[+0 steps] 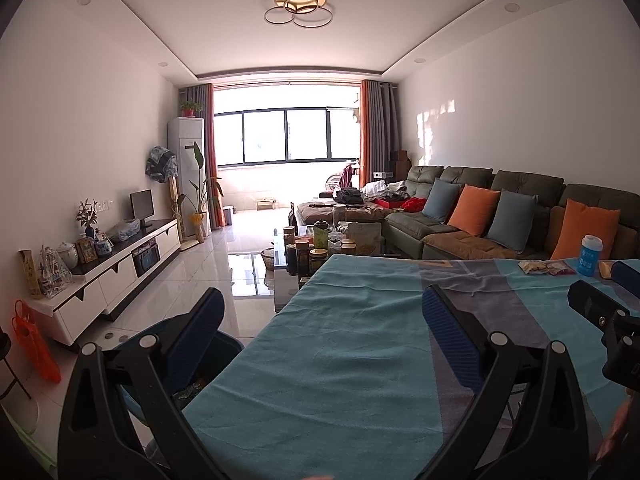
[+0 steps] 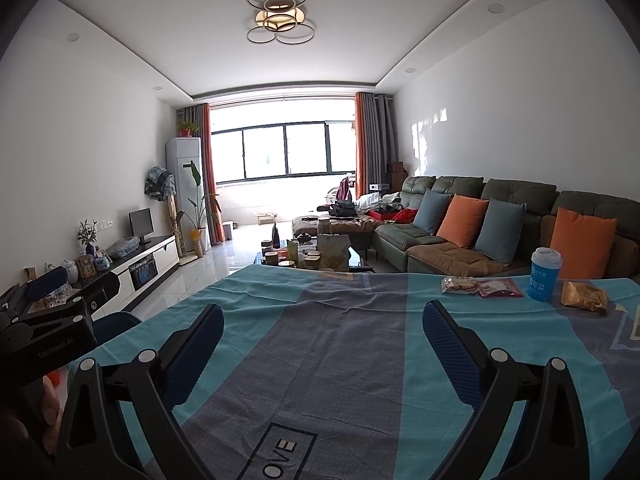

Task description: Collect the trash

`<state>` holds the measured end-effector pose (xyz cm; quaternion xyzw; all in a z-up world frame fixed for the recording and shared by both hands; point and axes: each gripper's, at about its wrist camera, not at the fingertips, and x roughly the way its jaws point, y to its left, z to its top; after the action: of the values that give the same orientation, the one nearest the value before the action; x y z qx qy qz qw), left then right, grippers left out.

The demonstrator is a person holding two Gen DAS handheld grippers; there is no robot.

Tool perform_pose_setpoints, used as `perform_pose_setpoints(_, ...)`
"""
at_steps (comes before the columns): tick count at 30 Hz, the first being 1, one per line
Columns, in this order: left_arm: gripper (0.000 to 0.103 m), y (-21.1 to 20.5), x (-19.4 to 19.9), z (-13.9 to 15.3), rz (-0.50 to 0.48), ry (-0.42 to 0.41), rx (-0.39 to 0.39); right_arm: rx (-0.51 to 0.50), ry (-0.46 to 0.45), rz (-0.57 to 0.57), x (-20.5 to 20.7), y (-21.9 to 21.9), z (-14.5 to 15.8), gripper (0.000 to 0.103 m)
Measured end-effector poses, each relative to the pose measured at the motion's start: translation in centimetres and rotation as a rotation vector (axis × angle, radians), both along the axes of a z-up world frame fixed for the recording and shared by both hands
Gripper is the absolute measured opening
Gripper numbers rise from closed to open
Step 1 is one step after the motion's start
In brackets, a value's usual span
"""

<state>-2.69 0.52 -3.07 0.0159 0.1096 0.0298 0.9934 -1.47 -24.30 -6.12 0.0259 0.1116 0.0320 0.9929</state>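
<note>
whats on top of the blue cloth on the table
On the cloth: a blue cup, two snack packets and a crumpled brown wrapper. The cloth hides the tabletop beneath.

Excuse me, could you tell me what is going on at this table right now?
A person holds two grippers over a cloth-covered table. The left gripper and right gripper are both open and empty. The trash lies untouched at the far right: two snack wrappers, a blue cup and a yellow-brown packet.
</note>
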Motion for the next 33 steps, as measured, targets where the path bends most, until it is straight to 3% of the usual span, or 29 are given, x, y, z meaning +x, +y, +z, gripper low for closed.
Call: perform_pose_setpoints(33,0.097,-0.34,-0.28,0.26,0.001,-0.013,0.016,0.003,-0.019,-0.013,-0.58,0.16,0.36,0.096)
